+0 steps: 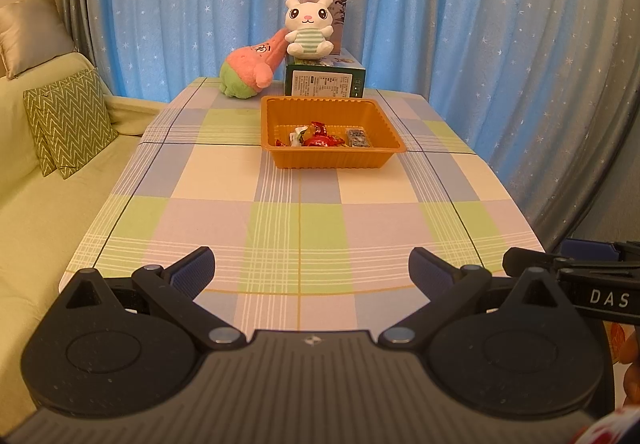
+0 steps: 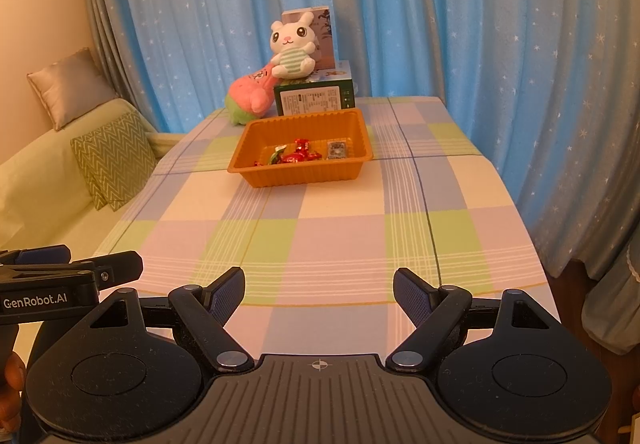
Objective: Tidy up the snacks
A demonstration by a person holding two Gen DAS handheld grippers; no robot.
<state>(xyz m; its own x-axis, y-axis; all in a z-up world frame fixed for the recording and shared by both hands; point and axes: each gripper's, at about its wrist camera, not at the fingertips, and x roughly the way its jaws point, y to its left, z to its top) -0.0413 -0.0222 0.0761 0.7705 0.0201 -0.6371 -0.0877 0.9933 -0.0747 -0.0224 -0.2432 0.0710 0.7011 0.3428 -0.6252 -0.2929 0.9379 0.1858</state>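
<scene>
Two tongs in play, both idle. Left tongs [image 1: 312, 268] spread wide, nothing between the pads, hovering over the near edge of the table [image 1: 360, 220]. Right tongs [image 2: 319, 292] likewise spread and empty, just beside the left ones; each shows at the margin of the other's view. Both tilt down toward the cloth, well apart from any snack.

Snacks all sit inside one orange tray [image 1: 280, 160], which stands toward the far middle of the table, clear of the edges. Probably set there as the collecting bin, within reach of either hand.

Count inside the tray, as far as can be made out:
- red-wrapped sweets [image 1: 318, 138], a cluster in the middle; looks like two or three, wrappers overlap, cannot split them surely
- one pale green-and-white wrapped piece [image 1: 297, 135], left of the red ones
- one small dark packet [image 1: 358, 138], lying flat to the right, apart from the cluster
- one small orange-red scrap at the left, too small to name

No loose snack visible on the checked cloth.

Behind the tray: one green box [image 1: 324, 82] lying flat, one taller box upright behind it. One white rabbit plush [image 1: 308, 30] sits on the flat box, propped against the tall one. One pink-and-green plush [image 1: 250, 70] leans against the box's left end. Decor, likely, not part of the job.

Off to the left: one sofa [image 1: 40, 204], three cushions. Blue starred curtain [image 1: 440, 4] behind.

Judgement: collection looks done or nearly so.
</scene>
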